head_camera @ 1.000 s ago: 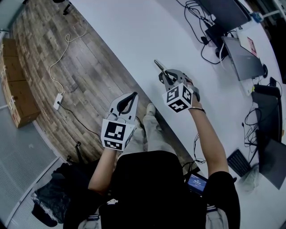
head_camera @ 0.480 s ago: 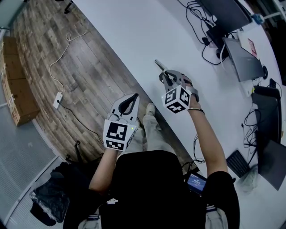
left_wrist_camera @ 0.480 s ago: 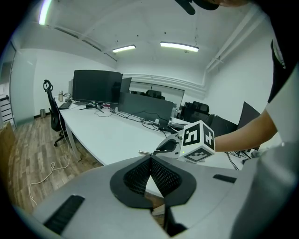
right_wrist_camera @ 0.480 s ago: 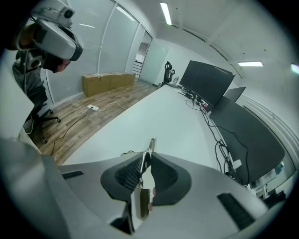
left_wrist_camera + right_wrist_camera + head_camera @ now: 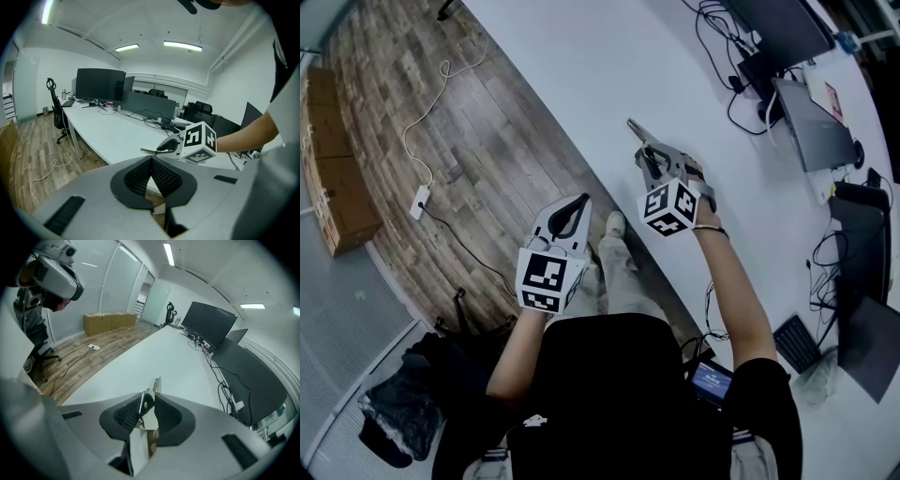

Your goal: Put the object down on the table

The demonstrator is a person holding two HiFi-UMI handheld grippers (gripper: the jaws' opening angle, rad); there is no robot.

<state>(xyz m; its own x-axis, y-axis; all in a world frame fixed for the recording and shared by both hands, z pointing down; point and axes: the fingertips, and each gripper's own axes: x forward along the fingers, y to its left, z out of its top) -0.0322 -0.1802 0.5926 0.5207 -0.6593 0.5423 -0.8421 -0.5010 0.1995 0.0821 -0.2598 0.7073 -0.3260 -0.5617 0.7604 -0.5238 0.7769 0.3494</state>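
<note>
A thin metal tool [image 5: 636, 132] sticks out ahead of my right gripper [image 5: 650, 156], low over the white table [image 5: 581, 66] near its front edge. In the right gripper view the tool [image 5: 156, 383] leans on the left pad [image 5: 146, 402], with a gap to the other pad. The right gripper [image 5: 151, 397] has just been opening and stands open with the tool between its jaws. My left gripper [image 5: 580, 201] hangs over the floor beside the table, shut on nothing; its pads [image 5: 151, 160] meet at the tip. The left gripper view also shows the right gripper [image 5: 169, 145] and the tool [image 5: 147, 151].
Monitors [image 5: 769, 23], a laptop [image 5: 811, 117] and several cables [image 5: 722, 56] crowd the table's far right. A power strip [image 5: 419, 201] with its cord lies on the wooden floor, and cardboard boxes [image 5: 337, 178] stand at the left. The person's feet [image 5: 614, 230] are under the table edge.
Both hands stay about where they were. The head view has shifted slightly. Any parting of the right jaws is too small to see in the head view.
</note>
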